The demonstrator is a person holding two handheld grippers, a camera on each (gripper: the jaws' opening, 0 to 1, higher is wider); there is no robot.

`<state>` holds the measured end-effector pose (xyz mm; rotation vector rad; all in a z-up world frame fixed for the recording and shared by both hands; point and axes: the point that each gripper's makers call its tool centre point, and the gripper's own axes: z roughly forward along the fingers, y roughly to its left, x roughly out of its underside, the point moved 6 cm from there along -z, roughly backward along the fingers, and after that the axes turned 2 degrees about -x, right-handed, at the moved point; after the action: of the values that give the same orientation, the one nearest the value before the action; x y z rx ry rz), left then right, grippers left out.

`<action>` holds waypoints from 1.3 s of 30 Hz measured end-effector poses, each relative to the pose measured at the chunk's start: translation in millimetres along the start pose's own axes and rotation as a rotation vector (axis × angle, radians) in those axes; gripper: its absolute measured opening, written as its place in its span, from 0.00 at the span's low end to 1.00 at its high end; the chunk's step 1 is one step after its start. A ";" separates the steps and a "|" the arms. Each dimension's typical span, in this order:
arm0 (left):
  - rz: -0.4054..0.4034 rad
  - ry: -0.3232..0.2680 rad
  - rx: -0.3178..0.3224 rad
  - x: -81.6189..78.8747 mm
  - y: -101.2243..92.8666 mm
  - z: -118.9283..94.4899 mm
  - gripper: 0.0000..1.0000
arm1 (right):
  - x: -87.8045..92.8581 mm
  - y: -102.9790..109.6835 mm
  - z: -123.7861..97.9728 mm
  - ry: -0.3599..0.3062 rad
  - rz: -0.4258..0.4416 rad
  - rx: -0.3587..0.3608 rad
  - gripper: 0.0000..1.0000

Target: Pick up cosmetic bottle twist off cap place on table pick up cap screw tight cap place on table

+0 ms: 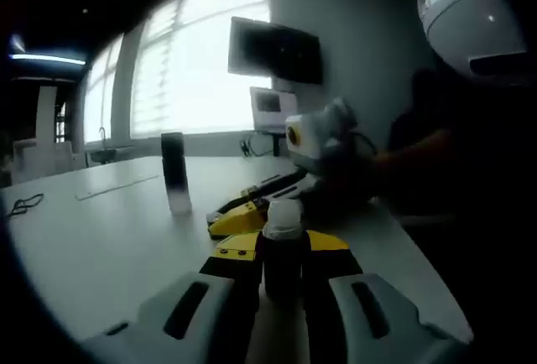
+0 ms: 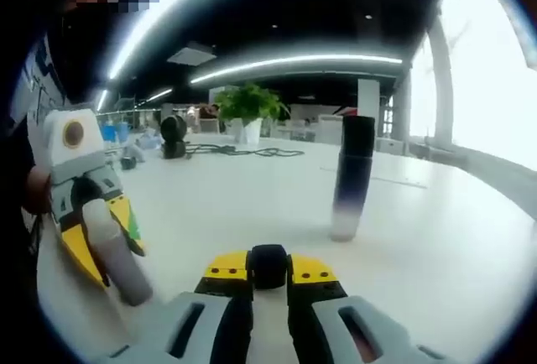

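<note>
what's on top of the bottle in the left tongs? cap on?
Nothing: the bottle shows a bare pale neck. A dark cap sits in the right tongs. The bottle's base is hidden by the left tongs.

Colours on the white table

The table (image 2: 436, 238) is white. The tall bottle (image 2: 352, 178) is black on top and fades to pale at the bottom. The grippers are grey with yellow and black tips: left gripper (image 1: 283, 257), right gripper (image 2: 268, 270). The small bottle (image 1: 283, 251) is dark with a white top. The cap (image 2: 268, 266) is black. The plant (image 2: 246, 102) is green.
</note>
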<state>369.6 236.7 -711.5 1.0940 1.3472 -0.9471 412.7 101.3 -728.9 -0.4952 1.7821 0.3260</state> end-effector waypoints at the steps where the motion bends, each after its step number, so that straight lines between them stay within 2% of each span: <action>1: 0.000 0.001 -0.001 0.0 0.3 0.4 0.09 | -0.3 -0.2 -0.5 -0.004 0.000 -0.002 0.09; 2: 0.020 -0.004 -0.003 -0.3 1.6 1.1 0.09 | -1.0 -1.2 -1.5 -0.011 0.003 0.001 0.09; 4: -0.016 0.002 -0.005 1.0 3.1 1.7 0.09 | -3.5 -1.9 -3.6 -0.031 0.021 -0.007 0.09; 7: 0.009 -0.005 -0.003 1.1 1.2 1.0 0.09 | -9.5 -1.8 -7.7 -0.084 0.057 -0.027 0.09; 10: 0.018 -0.008 -0.002 1.0 1.1 1.5 0.09 | -19.6 7.2 -16.1 -0.157 0.081 -0.119 0.09; 11: 0.021 -0.010 0.000 0.9 1.2 1.6 0.09 | -21.5 8.4 -18.0 -0.165 0.070 -0.129 0.09; 17: 0.028 -0.012 0.006 1.1 1.0 1.8 0.09 | -49.3 27.4 -33.8 -0.238 0.044 -0.312 0.09; 19: 0.037 -0.015 0.010 1.1 0.6 2.0 0.09 | -55.7 33.7 -37.0 -0.237 0.034 -0.373 0.09; 23: 0.050 -0.016 0.016 0.9 0.2 1.8 0.09 | -62.6 42.5 -41.7 -0.236 -0.005 -0.450 0.09; 26: 0.040 -0.012 0.012 1.0 0.9 2.0 0.09 | -64.8 46.1 -44.4 -0.230 -0.030 -0.476 0.09; 29: -0.019 0.001 0.024 1.0 -0.7 2.8 0.09 | -66.9 48.3 -47.7 -0.232 -0.022 -0.507 0.09; 39: -0.002 -0.003 0.032 1.0 -3.1 2.6 0.09 | -63.8 59.6 -55.0 -0.166 -0.122 -0.641 0.09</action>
<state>367.3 233.5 -712.9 1.1151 1.3351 -0.9747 350.6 137.8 -655.1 -0.9918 1.4555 0.8359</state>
